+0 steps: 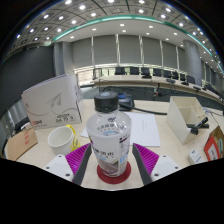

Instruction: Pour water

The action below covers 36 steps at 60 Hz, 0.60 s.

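Observation:
A clear plastic water bottle (109,135) with a black cap and a white label stands upright on a round red coaster (113,173) on the beige table (160,150). It fills the space between my fingers. My gripper (111,152) is shut on the bottle's lower body, with the magenta pads (80,160) pressed against both sides. A white cup (62,138) stands on the table just left of the bottle, beyond the left finger.
A white bag (50,100) stands behind the cup and a cardboard box (20,143) lies further left. A sheet of paper (146,128) lies behind the bottle. To the right are an open white box (186,118) and a red-printed box (215,146). Office desks and chairs stand far behind.

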Motion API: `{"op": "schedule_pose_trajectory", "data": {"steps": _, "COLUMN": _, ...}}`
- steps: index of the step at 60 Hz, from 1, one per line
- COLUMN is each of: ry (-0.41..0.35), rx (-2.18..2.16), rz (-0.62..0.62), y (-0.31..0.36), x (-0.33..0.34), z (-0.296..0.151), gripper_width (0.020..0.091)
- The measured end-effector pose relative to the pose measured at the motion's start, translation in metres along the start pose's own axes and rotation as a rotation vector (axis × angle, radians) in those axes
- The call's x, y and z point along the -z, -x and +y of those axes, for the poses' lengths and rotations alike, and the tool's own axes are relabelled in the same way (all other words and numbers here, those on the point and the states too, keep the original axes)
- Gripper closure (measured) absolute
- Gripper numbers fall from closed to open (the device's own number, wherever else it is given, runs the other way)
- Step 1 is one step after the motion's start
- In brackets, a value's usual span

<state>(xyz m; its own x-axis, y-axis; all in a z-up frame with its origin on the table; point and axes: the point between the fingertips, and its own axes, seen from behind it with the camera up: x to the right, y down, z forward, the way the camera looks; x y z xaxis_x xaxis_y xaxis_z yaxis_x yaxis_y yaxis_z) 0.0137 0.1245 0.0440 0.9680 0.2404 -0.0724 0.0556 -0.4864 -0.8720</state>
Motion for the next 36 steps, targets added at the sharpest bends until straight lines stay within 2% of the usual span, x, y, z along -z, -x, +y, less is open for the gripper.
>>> {"op": "schedule_pose_trajectory", "data": {"steps": 3, "ry": 0.010, "rx": -0.006, "rz": 0.032, "y": -0.004, "x": 0.009, "z": -0.003, "gripper_width": 0.0236}}
{"op": "schedule_pose_trajectory", "data": {"steps": 9, "ry": 0.023, "rx": -0.009, "rz": 0.116, "y": -0.008, "x": 0.043, "z": -0.017, "gripper_width": 0.0244}}
{"op": "schedule_pose_trajectory", "data": {"steps": 15, "ry": 0.074, "rx": -0.007, "rz": 0.192, "y": 0.003, "x": 0.090, "z": -0.027, "gripper_width": 0.0245}}
{"op": "schedule_pose_trajectory", "data": {"steps": 20, "ry": 0.116, "rx": -0.015, "rz": 0.243, "y": 0.022, "x": 0.140, "z": -0.030, "gripper_width": 0.0247}}
{"op": "schedule_pose_trajectory", "data": {"steps": 26, "ry": 0.117, "rx": -0.029, "rz": 0.258, "y": 0.062, "x": 0.197, "z": -0.035, "gripper_width": 0.0244}}
{"op": "schedule_pose_trajectory", "data": {"steps": 36, "ry": 0.174, "rx": -0.042, "rz": 0.292, "y": 0.118, "x": 0.275, "z": -0.020, "gripper_width": 0.0242}}
